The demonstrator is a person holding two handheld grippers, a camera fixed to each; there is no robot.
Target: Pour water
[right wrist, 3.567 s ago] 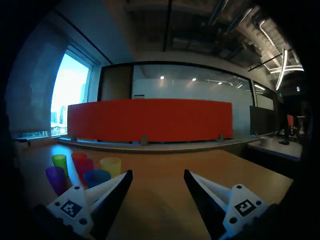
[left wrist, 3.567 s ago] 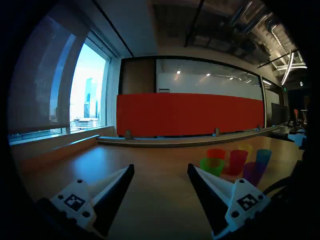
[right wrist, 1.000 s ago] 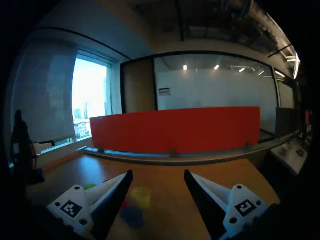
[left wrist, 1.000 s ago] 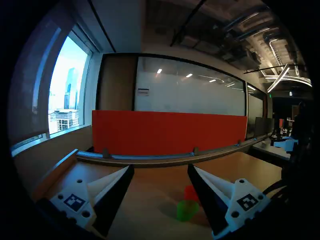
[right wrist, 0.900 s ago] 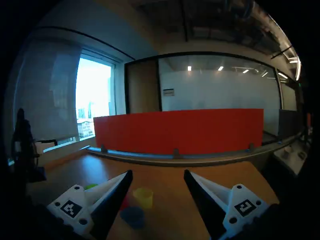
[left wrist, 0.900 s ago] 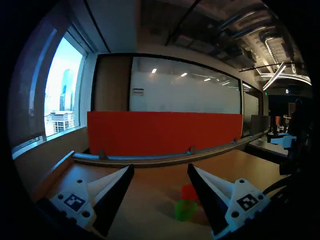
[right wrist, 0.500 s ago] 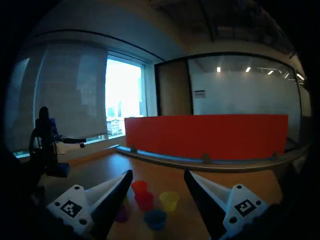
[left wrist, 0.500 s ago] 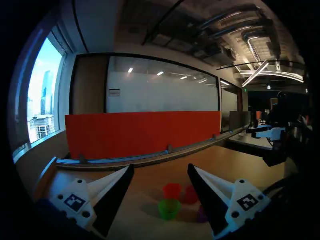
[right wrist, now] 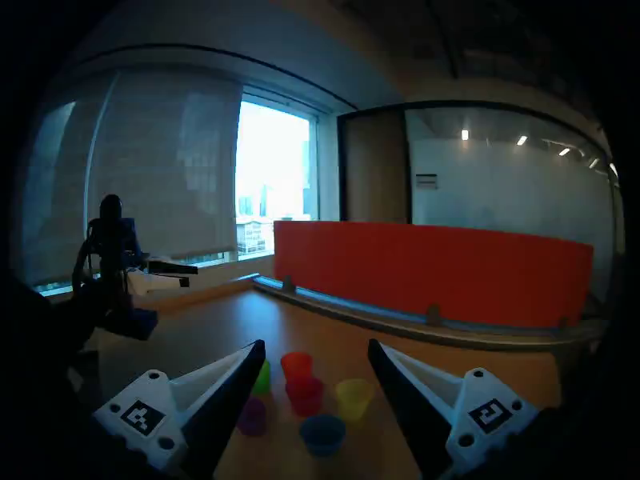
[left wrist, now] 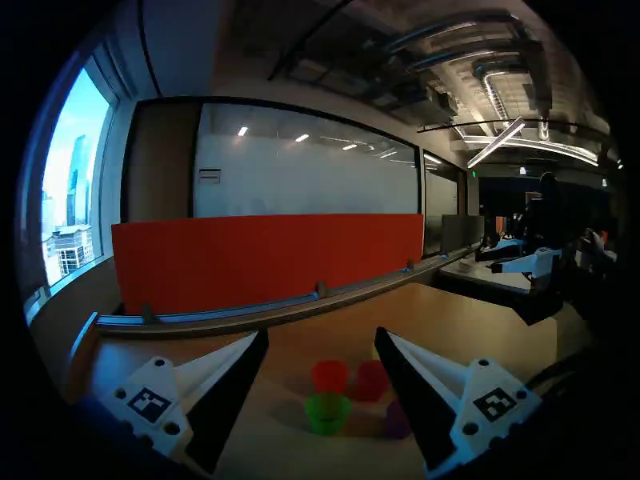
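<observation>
Wooden desk point(left wrist: 464, 312) runs back to a red divider point(left wrist: 264, 256), with a window point(left wrist: 68, 200) at the side. Held above the desk, the left gripper point(left wrist: 318, 340) has its jaws wide and empty. Framed between its fingers, lower and ahead, stand the orange cup point(left wrist: 330, 374), red cup point(left wrist: 370, 379) and green cup point(left wrist: 326, 412), close together, with a purple cup point(left wrist: 396, 418) half hidden by one finger. The right gripper point(right wrist: 316, 346) is also spread wide, holding nothing, above the same cluster. Between its fingers a yellow cup point(right wrist: 354, 398) stands beside the red one and a blue cup point(right wrist: 322, 434) sits nearest
</observation>
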